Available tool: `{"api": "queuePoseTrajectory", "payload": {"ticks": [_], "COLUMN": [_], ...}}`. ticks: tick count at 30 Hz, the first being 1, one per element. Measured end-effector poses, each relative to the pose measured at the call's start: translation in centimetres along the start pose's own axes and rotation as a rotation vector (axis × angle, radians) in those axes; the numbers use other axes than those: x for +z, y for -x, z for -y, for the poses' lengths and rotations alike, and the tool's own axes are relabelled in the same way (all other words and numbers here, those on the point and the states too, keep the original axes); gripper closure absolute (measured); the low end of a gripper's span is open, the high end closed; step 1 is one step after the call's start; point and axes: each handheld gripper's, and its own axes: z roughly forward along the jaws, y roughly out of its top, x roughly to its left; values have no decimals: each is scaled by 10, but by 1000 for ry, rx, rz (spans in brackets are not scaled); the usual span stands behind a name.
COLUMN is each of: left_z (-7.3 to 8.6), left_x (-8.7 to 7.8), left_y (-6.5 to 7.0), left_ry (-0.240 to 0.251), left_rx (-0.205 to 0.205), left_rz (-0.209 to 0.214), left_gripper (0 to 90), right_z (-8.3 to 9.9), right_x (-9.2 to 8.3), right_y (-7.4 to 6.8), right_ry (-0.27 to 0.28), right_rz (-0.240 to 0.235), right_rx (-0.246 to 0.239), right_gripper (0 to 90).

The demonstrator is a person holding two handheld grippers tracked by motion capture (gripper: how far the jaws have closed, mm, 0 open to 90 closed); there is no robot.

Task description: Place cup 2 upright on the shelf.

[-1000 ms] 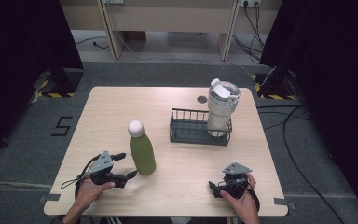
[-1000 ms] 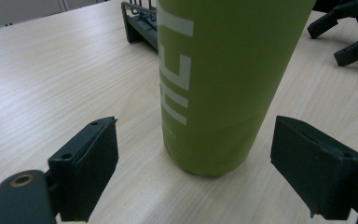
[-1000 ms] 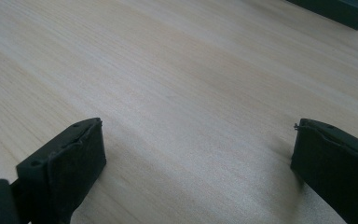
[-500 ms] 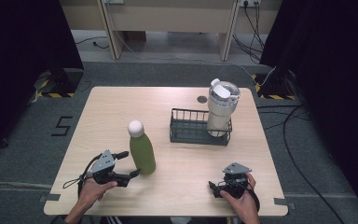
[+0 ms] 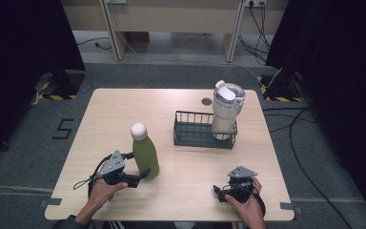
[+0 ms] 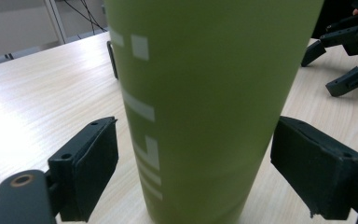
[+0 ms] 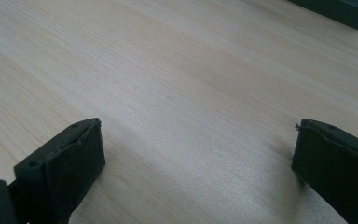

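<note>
An olive-green bottle with a white round cap stands upright on the wooden table, left of centre. My left gripper is open, with one jaw on each side of the bottle's lower body. The left gripper view shows the bottle close up between the two pads, with a small gap on each side. My right gripper rests open near the table's front right, and only bare wood lies between its jaws.
A black wire basket stands right of centre, and a white lidded tumbler stands upright in its right end. A small dark round spot sits behind the basket. In the left gripper view the right gripper lies beyond the bottle.
My left gripper has crept forward and to the right, bringing its jaws around the green bottle's base. The bottle and the right gripper have stayed put.
</note>
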Motion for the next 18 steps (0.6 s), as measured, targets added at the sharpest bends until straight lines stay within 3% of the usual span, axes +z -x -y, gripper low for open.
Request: {"api": "queuePoseTrajectory", "payload": {"ticks": [9,14,18], "left_z": [-3,-4,-7], "left_x": [10,16,19], "left_y": [1,1,1], "left_ry": [-7,23,40], "left_rx": [18,-12,-9], "left_rz": [-5,5,-2], "left_gripper": [148,159,185], "right_z": [0,0,0], "right_x": [0,0,1], "right_y": [0,0,0], "right_ry": [0,-2,-1], "right_rz": [0,1,0], "right_rx": [0,0,-2], "right_gripper": [23,18,17]}}
